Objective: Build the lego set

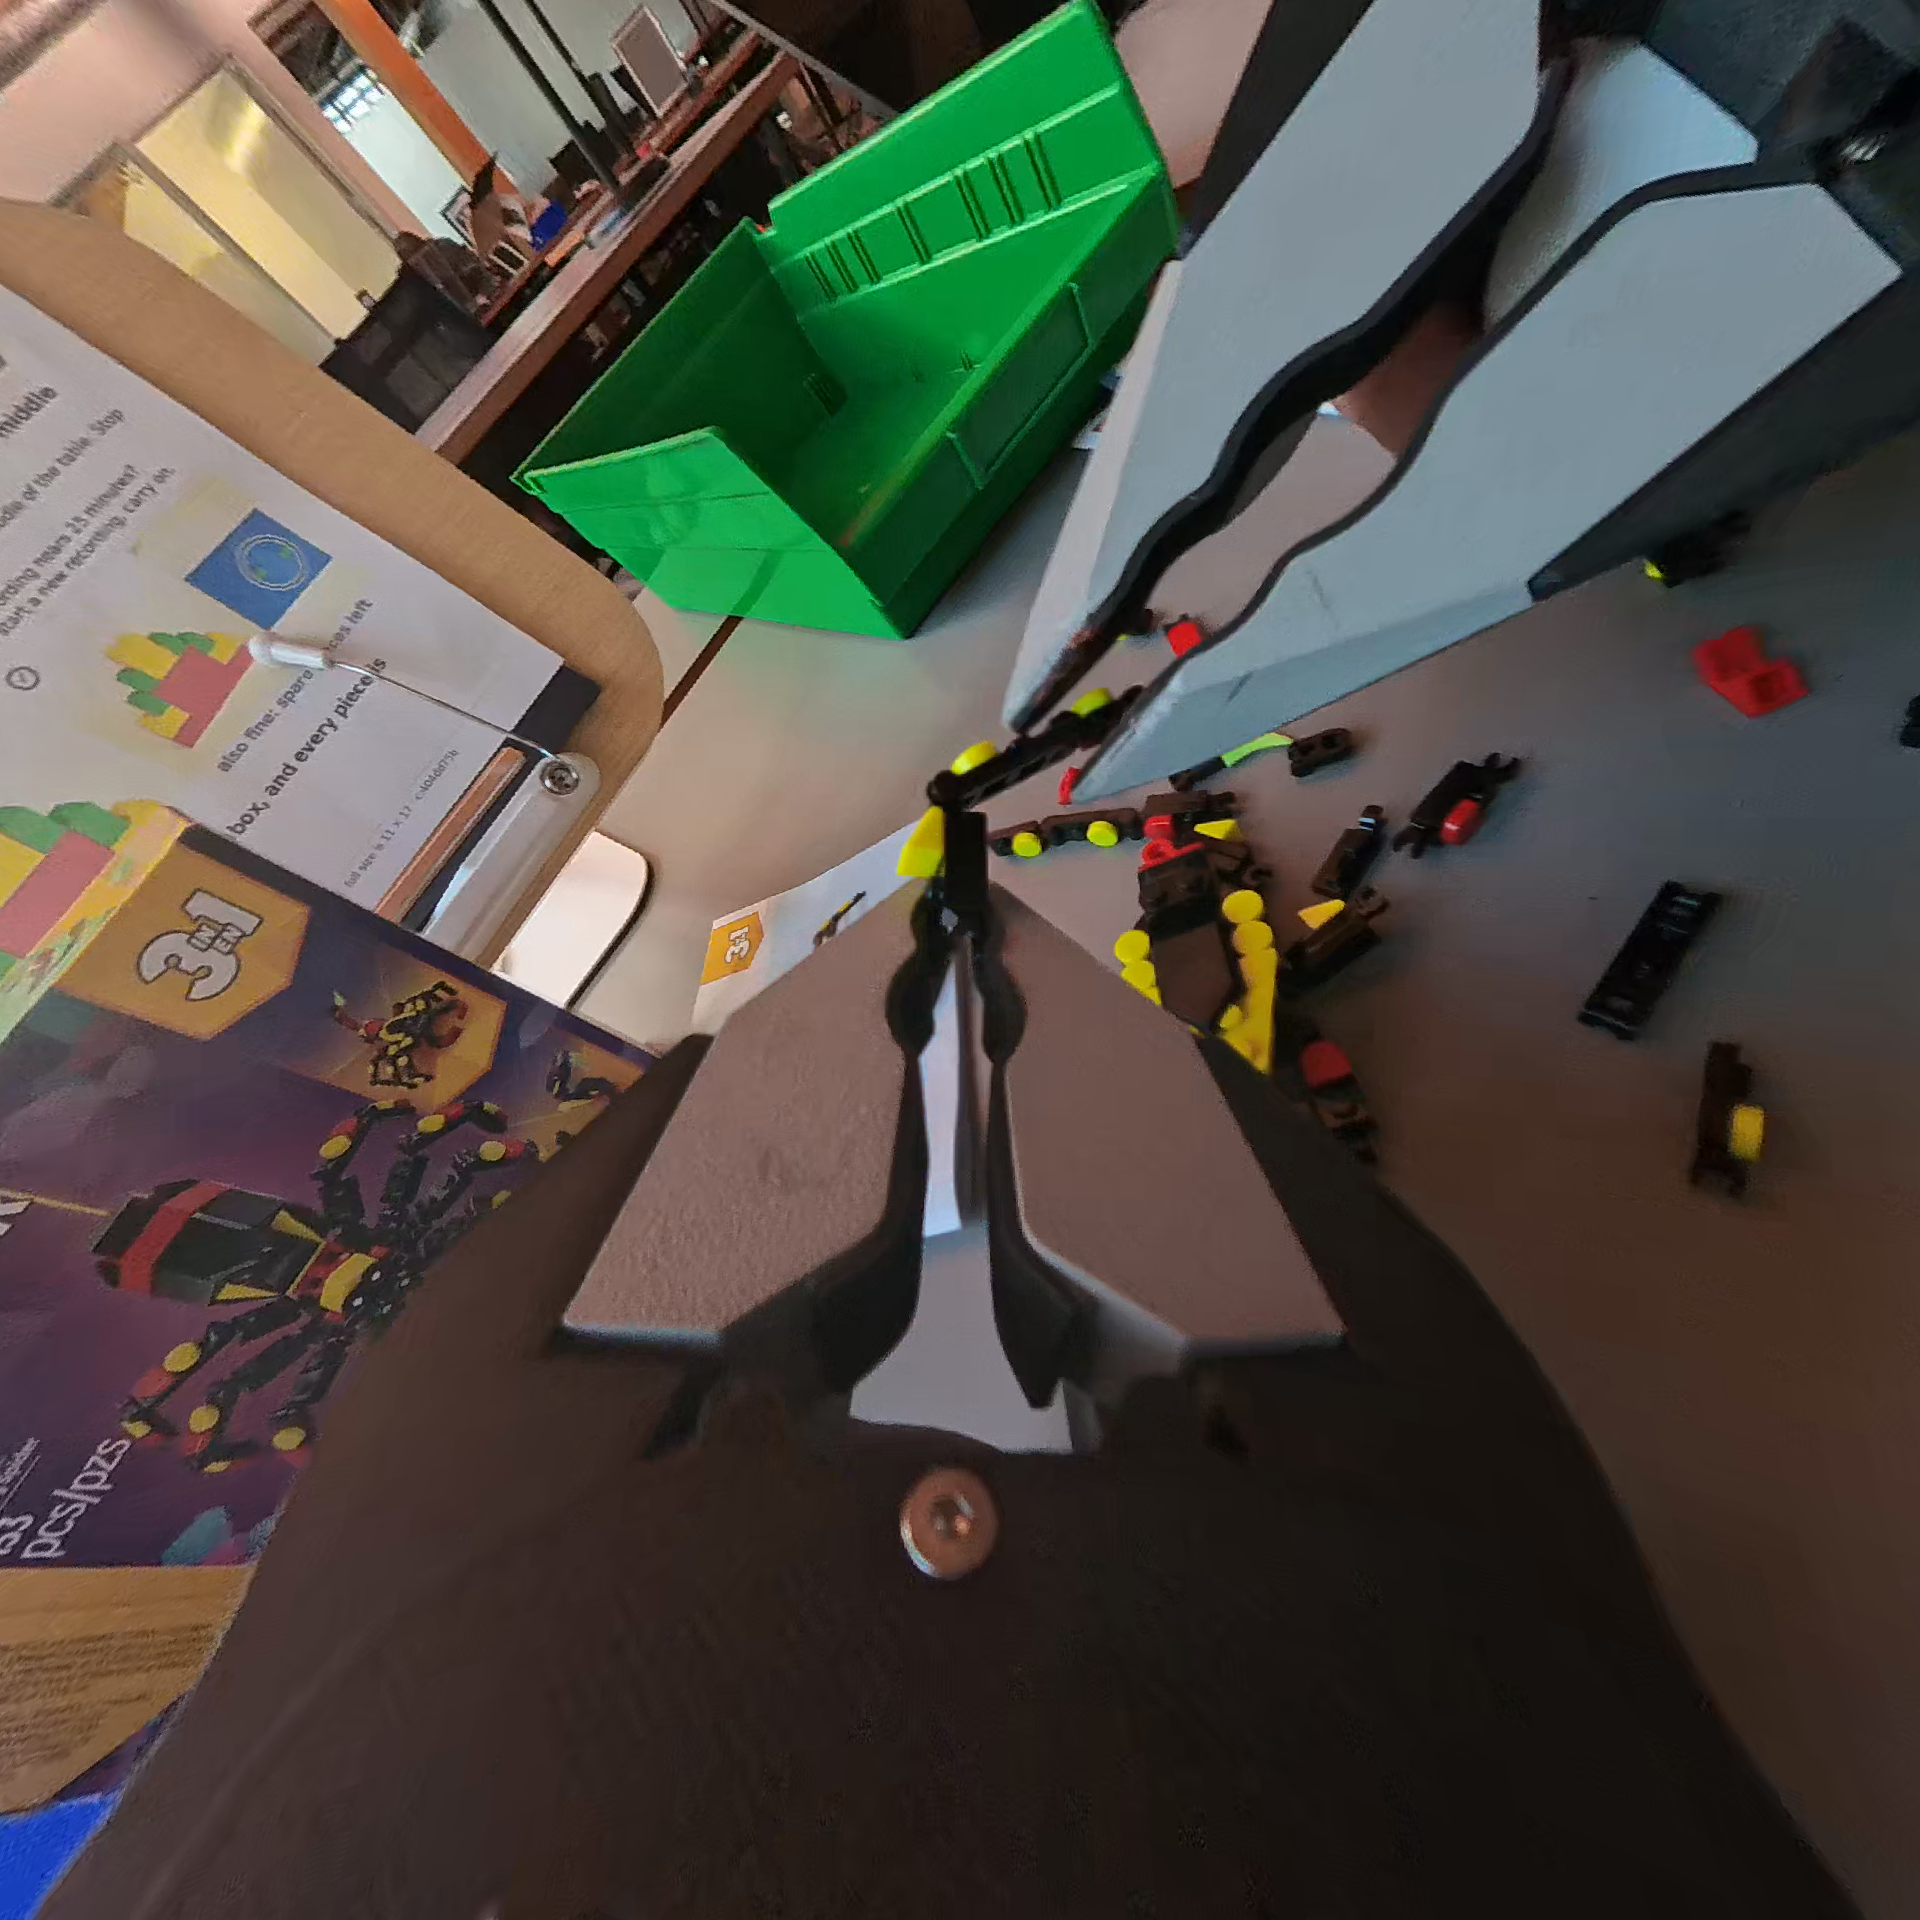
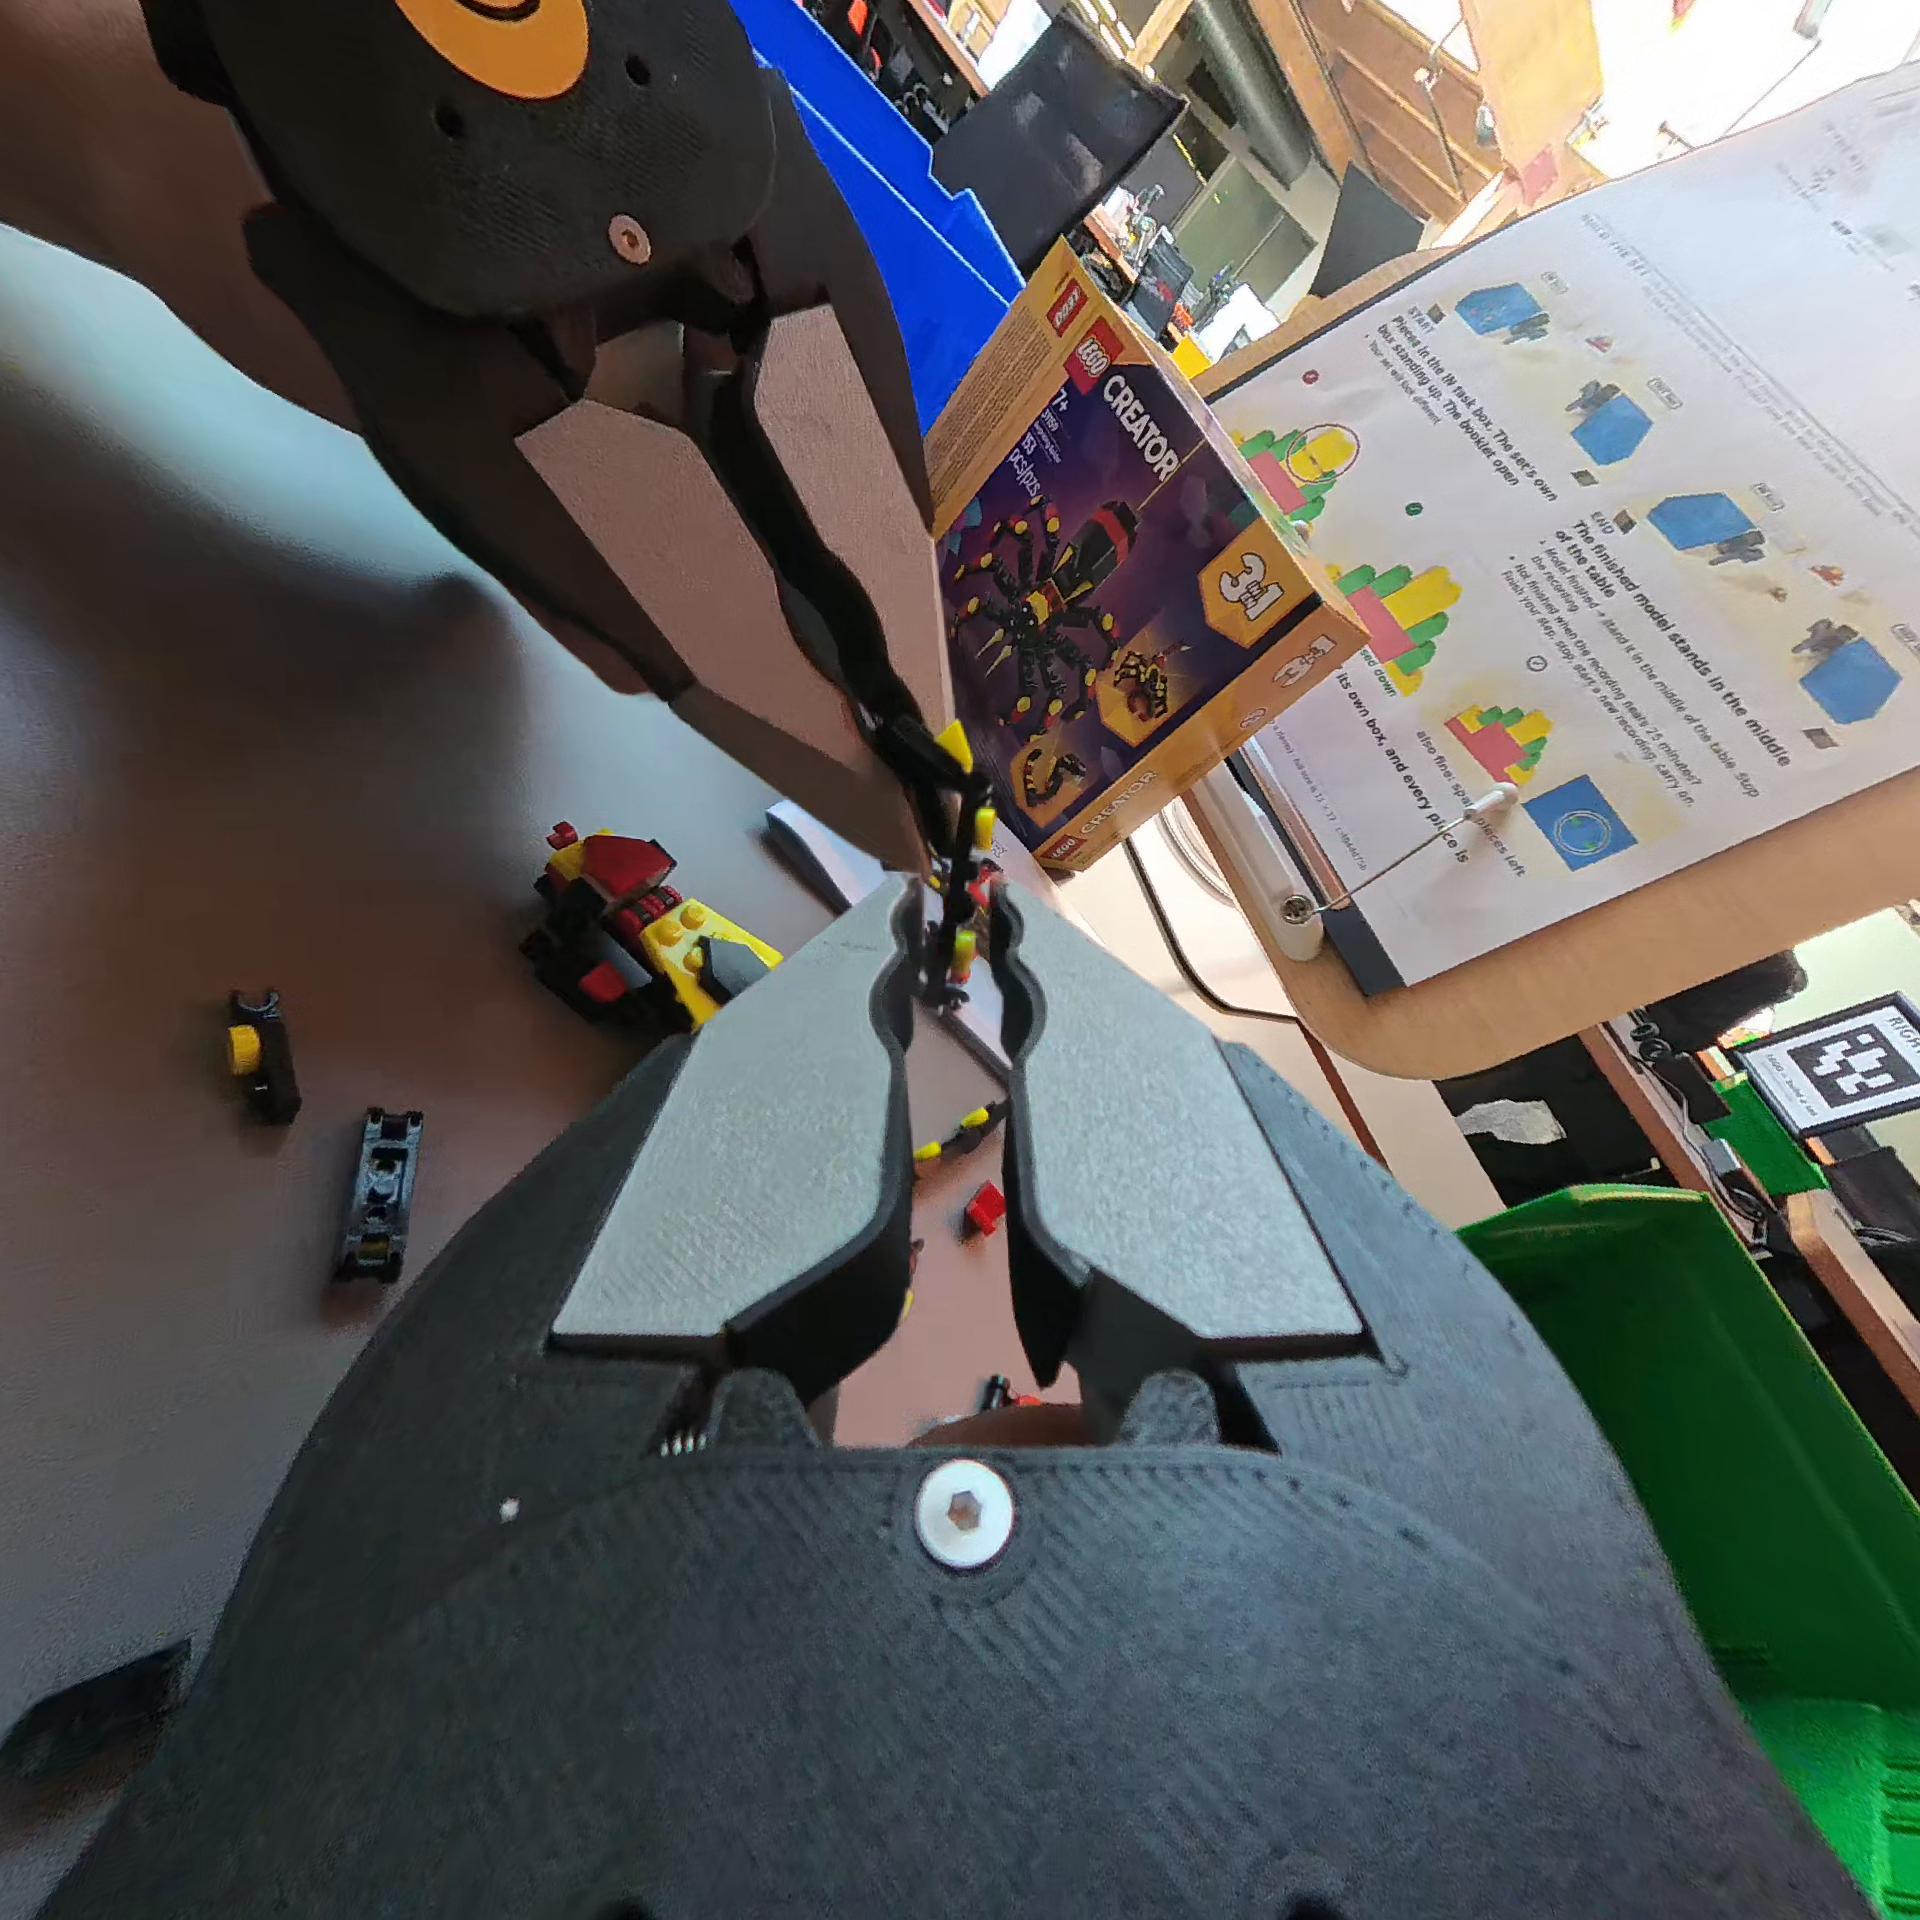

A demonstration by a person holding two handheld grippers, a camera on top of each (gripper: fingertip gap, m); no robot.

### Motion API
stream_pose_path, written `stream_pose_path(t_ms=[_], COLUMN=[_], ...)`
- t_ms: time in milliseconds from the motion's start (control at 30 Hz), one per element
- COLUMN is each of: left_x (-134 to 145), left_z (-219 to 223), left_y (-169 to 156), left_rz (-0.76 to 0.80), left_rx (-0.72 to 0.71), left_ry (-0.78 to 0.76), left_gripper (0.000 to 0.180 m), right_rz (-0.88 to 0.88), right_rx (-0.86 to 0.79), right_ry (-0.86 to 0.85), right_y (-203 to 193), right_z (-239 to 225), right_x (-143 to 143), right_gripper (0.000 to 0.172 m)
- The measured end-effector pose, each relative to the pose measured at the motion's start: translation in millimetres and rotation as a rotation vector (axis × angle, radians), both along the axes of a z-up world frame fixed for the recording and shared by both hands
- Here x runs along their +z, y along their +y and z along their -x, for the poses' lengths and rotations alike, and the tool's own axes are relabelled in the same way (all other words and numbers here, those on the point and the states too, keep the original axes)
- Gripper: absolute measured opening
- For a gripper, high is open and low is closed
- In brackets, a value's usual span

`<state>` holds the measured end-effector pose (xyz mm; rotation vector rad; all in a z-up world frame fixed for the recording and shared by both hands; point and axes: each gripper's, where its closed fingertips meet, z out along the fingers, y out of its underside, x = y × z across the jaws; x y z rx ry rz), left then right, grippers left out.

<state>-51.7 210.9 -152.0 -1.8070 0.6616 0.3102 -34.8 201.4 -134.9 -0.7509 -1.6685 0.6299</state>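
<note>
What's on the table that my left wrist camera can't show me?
Observer: A half-built red, yellow and black brick model sits on the grey table.
Operator: What does my left gripper look like from outside?
Observer: Its black body carries a round orange patch.
Operator: Anything near the green plastic bin?
Observer: A square black-and-white marker card stands just beyond it.

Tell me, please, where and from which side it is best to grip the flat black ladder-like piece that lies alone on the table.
Grip the flat black ladder-like piece across its two long edges near the middle, coming from above. It lies flat and is long and narrow, so the short width probably fits between the fingers. No other piece touches it; the brick pile lies apart from it.
</note>
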Motion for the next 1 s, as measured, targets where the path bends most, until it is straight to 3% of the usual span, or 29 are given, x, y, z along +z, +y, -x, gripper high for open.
stream_pose_path(t_ms=[133, 233, 400, 533, 800, 1000], left_x=[-4.9, -5.8, -6.7, 2.2, 0.0, 22.9], left_z=[-13.3, -16.1, -15.4, -13.3, -18.0, -15.3], left_y=[-1.1, -0.9, -0.8, 0.6, -0.7, 0.2], left_rz=[-0.002, -0.011, -0.007, -0.072, -0.073, -0.145], left_rx=[-0.054, -0.058, -0.049, -0.022, -0.05, 0.001], left_ry=[0.044, 0.092, 0.066, 0.104, 0.177, 0.056], left_gripper=[0.001, 0.0, 0.003, 0.02, 0.012, 0.011], right_rz=[-0.027, -0.075, -0.075, -0.057, -0.082, -0.024], right_rx=[-0.014, -0.015, -0.047, -0.084, -0.084, -0.127], right_ry=[0.005, -0.018, -0.035, -0.07, -0.114, -0.005], right_y=[-0.8, -2.1, 0.3, 4.4, 0.7, 1.6], right_z=[1.5, 1.4, 3.3, 3.2, 2.3, 4.1], right_x=[0.8, -4.2, -3.2, -5.8, -11.1, 13.1], right_gripper=[0.012, 0.005, 0.004, 0.003, 0.003, 0.003])
